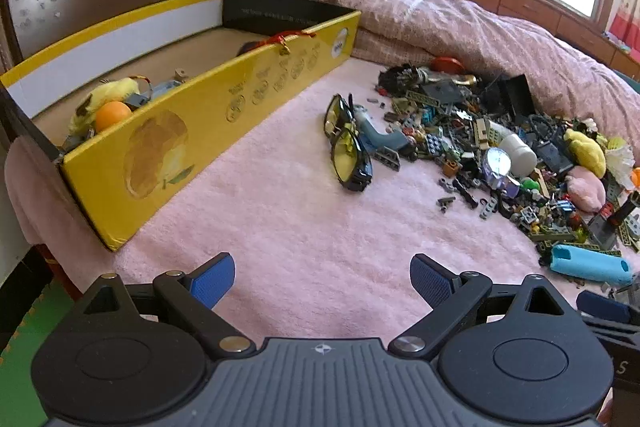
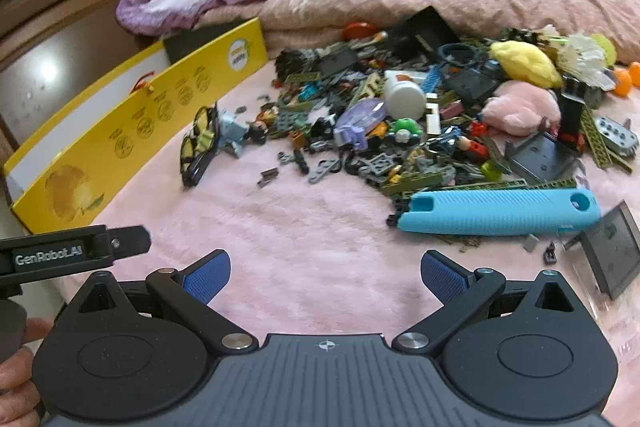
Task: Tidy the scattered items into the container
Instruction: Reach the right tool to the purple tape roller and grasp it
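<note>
Yellow-lensed glasses lie between box and toy pile.

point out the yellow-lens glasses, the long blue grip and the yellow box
yellow-lens glasses point(image 1: 347, 143), left wrist view, on the near yellow lens
long blue grip point(image 2: 496, 213), right wrist view, on the middle of its ribbed body
yellow box point(image 1: 192, 143), left wrist view, on its outer side wall
</note>
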A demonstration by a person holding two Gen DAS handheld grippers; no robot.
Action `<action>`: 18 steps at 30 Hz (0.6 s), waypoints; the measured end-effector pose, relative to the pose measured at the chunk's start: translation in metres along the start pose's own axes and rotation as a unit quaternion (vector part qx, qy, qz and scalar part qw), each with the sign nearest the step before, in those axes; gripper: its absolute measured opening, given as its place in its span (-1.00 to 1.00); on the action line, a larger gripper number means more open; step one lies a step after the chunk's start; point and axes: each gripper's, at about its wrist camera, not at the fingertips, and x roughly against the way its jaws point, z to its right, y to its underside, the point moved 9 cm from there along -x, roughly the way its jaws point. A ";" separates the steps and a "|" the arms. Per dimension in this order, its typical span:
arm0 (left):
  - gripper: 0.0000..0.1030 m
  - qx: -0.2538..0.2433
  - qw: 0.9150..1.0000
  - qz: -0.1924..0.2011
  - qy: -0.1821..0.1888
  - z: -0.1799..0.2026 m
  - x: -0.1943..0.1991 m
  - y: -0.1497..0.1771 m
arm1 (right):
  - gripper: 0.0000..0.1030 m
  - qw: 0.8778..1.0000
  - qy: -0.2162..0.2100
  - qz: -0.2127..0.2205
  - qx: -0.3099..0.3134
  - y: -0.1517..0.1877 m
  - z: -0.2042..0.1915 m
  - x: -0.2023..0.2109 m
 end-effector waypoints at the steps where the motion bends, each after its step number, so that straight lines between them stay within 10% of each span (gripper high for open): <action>1: 0.86 -0.002 1.000 0.005 -0.004 -0.001 0.001 -0.001 | 0.99 1.000 -0.002 -0.002 0.000 0.001 0.000 -0.001; 18: 0.86 -0.019 1.000 0.024 0.001 0.014 -0.051 -0.046 | 0.93 0.997 -0.012 0.005 0.082 -0.020 -0.013 -0.027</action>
